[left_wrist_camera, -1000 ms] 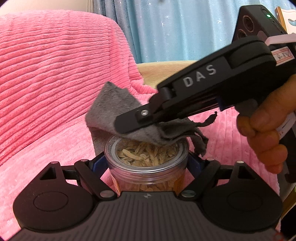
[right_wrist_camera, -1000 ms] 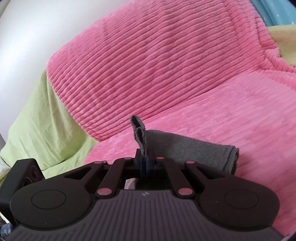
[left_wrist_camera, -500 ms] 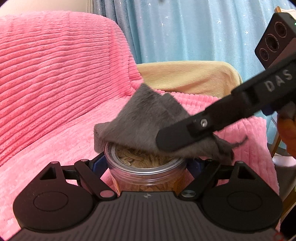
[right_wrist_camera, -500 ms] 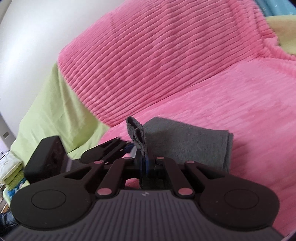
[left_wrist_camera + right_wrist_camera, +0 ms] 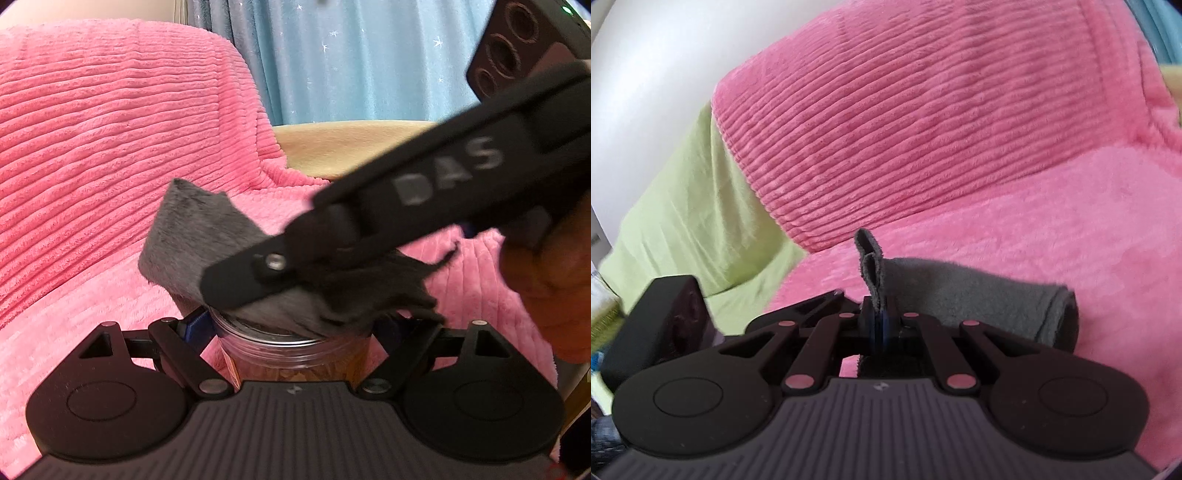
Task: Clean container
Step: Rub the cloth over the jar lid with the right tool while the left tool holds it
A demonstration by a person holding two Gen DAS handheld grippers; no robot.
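Observation:
A clear plastic container (image 5: 295, 360) filled with tan dried pieces stands upright between the fingers of my left gripper (image 5: 295, 325), which is shut on it. A grey cloth (image 5: 199, 236) lies over the container's lid and hides most of the top. My right gripper (image 5: 258, 280) comes in from the upper right, held by a hand (image 5: 554, 288), and presses the cloth onto the lid. In the right wrist view my right gripper (image 5: 877, 317) is shut on the grey cloth (image 5: 979, 295), whose folded edge sticks up between the fingers.
A pink ribbed blanket (image 5: 92, 166) covers the sofa seat and back behind the container. A tan cushion (image 5: 343, 144) and a blue curtain (image 5: 362, 59) lie beyond. A green cover (image 5: 683, 221) drapes at the left, and the left gripper's body (image 5: 661, 325) shows low left.
My right gripper has swept the cloth back to the left across the container's lid, after pulling right half a second ago. The left gripper has kept the container still.

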